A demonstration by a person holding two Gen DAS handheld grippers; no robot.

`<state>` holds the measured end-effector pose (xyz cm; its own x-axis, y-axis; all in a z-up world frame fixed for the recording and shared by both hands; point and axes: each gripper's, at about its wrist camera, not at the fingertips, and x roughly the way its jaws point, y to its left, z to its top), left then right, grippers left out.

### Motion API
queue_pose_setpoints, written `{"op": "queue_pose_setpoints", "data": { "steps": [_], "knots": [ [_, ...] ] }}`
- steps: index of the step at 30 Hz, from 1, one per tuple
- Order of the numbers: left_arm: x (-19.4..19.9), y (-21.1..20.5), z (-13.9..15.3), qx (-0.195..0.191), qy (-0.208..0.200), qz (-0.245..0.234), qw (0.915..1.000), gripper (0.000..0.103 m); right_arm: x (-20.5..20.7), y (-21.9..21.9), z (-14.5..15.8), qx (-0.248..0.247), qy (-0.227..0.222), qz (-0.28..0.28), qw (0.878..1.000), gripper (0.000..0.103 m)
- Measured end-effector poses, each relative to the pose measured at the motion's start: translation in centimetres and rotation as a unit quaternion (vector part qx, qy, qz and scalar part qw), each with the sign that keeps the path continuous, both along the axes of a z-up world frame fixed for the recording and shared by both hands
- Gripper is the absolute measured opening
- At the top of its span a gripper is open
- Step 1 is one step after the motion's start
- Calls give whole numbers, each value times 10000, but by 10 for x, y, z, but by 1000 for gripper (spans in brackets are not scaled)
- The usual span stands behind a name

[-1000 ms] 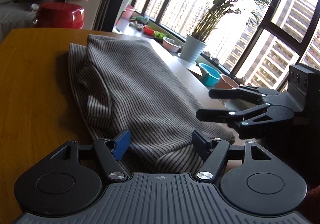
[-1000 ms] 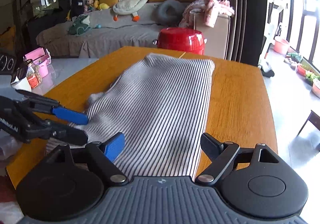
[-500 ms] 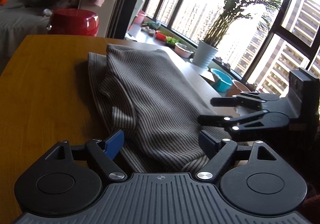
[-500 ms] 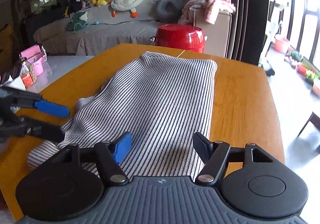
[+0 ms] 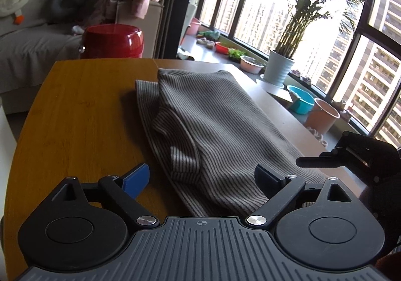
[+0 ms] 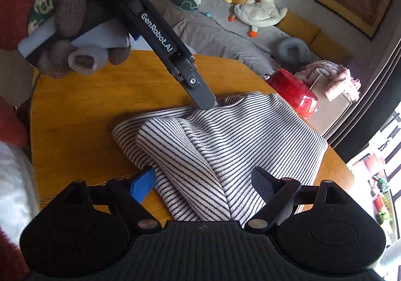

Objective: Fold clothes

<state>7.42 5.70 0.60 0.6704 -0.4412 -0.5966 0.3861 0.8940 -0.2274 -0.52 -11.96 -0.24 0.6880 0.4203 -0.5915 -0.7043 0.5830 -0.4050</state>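
A grey-and-white striped sweater (image 5: 213, 118) lies lengthwise on the wooden table (image 5: 75, 118), with a sleeve folded over its body. My left gripper (image 5: 200, 178) is open, low over the sweater's near end, cloth lying between its fingers. From the right, my right gripper (image 5: 308, 162) reaches in above the sweater's edge. In the right wrist view, the right gripper (image 6: 203, 183) is open and looks down on the folded sleeve of the sweater (image 6: 250, 135). The left gripper (image 6: 204, 102), held by a gloved hand (image 6: 75, 38), points at the sweater's far edge.
A red pot (image 5: 112, 40) stands just past the table's far end and shows in the right wrist view too (image 6: 293, 93). Bare table (image 6: 75, 110) lies beside the sweater. Bowls, buckets and a potted plant (image 5: 280, 70) line the window sill. A sofa with toys is behind.
The right gripper has risen and swung round to look down across the sweater. The left gripper has drawn back and turned left. Both have stayed open.
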Motion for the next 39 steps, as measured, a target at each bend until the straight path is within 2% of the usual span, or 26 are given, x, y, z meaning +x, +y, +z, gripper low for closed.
{"op": "queue_pose_setpoints", "data": {
  "steps": [2,4,6,7,10,12,16,17,19,21,24,27,30,33,34,35,37,38,39],
  "knots": [
    [-2,4,1,59,-33,48,10000,95,3,5,-2,38,-24,-103,9999,81],
    [-9,9,4,94,-134,-15,9999,95,21,-1,4,533,660,-381,9957,68],
    [-16,14,6,128,-237,-81,9996,96,49,-21,8,1421,1672,-846,9719,68],
    [-20,14,7,159,-295,-195,9992,98,58,-30,10,1735,1930,-949,9611,67],
    [-36,9,9,361,-453,-639,9963,100,75,-49,11,2379,2466,-1189,9319,65],
    [-49,-4,7,699,-602,-1022,9905,100,79,-52,10,2501,2556,-1210,9260,65],
    [-70,-31,-4,1395,-833,-1726,9715,101,74,-49,8,2349,2386,-1104,9358,65],
    [-74,-38,-7,1568,-886,-1898,9652,101,67,-45,8,2171,2201,-978,9460,65],
    [-79,-42,-11,1733,-898,-2009,9600,101,52,-38,7,1811,1823,-723,9637,71],
    [-77,-38,-11,1676,-835,-1937,9630,101,38,-30,7,1444,1439,-466,9779,80],
    [-69,-29,-9,1552,-726,-1734,9698,101,16,-18,6,883,853,-77,9924,81],
    [-64,-20,-6,1497,-655,-1544,9744,102,-5,-7,4,327,281,298,9986,81],
    [-63,-15,-3,1487,-627,-1494,9755,102,-10,7,-7,-27,14,390,9992,81],
    [-65,-11,0,1496,-633,-1473,9757,103,13,8,-5,227,319,-136,9991,75],
    [-66,-11,0,1521,-659,-1475,9751,103,27,0,-2,643,817,-378,9939,74],
    [-67,-11,0,1555,-693,-1481,9742,103,41,-9,1,1049,1277,-593,9845,74],
    [-69,-14,-3,1644,-754,-1536,9714,103,60,-27,6,1777,1912,-828,9618,74],
    [-69,-16,-5,1701,-777,-1589,9694,103,67,-34,8,2030,2161,-921,9506,74],
    [-68,-20,-7,1783,-844,-1634,9666,103,70,-36,7,2102,2237,-932,9472,74]
  ]
}}
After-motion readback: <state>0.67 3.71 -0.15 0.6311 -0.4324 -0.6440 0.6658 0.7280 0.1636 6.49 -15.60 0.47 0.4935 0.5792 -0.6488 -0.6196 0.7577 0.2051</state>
